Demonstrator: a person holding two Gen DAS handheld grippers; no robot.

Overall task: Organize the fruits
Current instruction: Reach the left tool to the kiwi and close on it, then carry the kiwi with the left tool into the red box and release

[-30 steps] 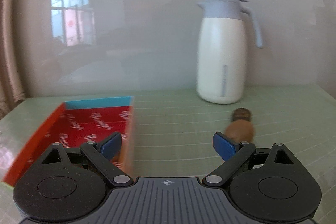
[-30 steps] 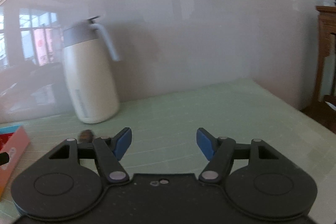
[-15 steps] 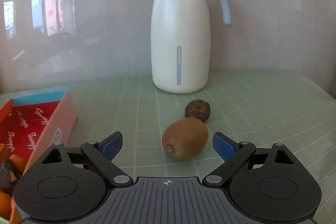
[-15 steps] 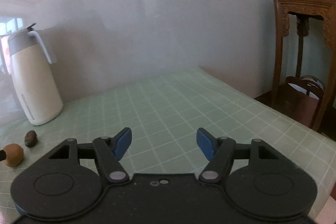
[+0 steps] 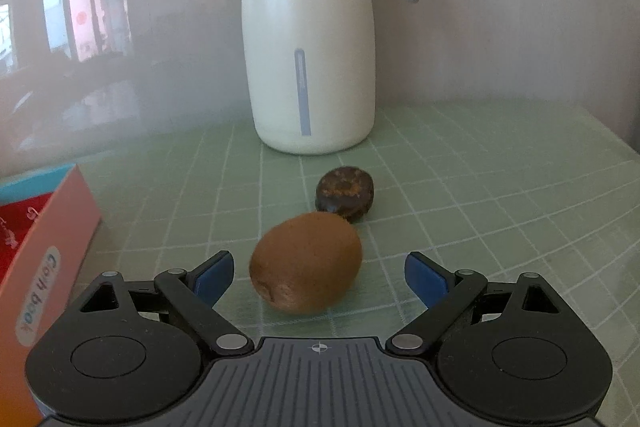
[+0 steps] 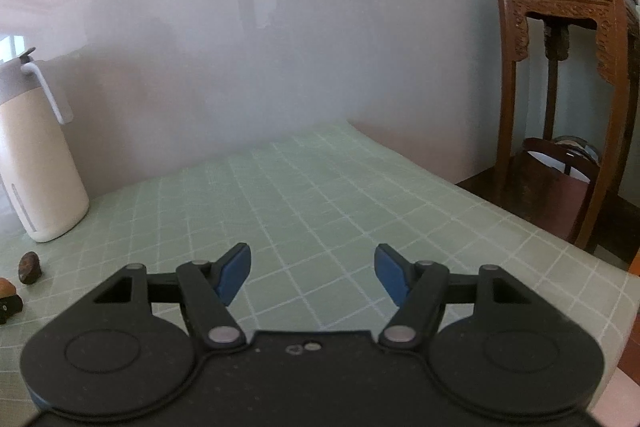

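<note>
A brown kiwi lies on the green gridded tabletop between the blue pads of the left gripper, whose jaws have just been closing but do not seem to touch it. Behind it sits a dark wrinkled fruit, then a cream jug at the back edge. A red box stands at the left. The right gripper hangs open over bare tabletop.
</note>
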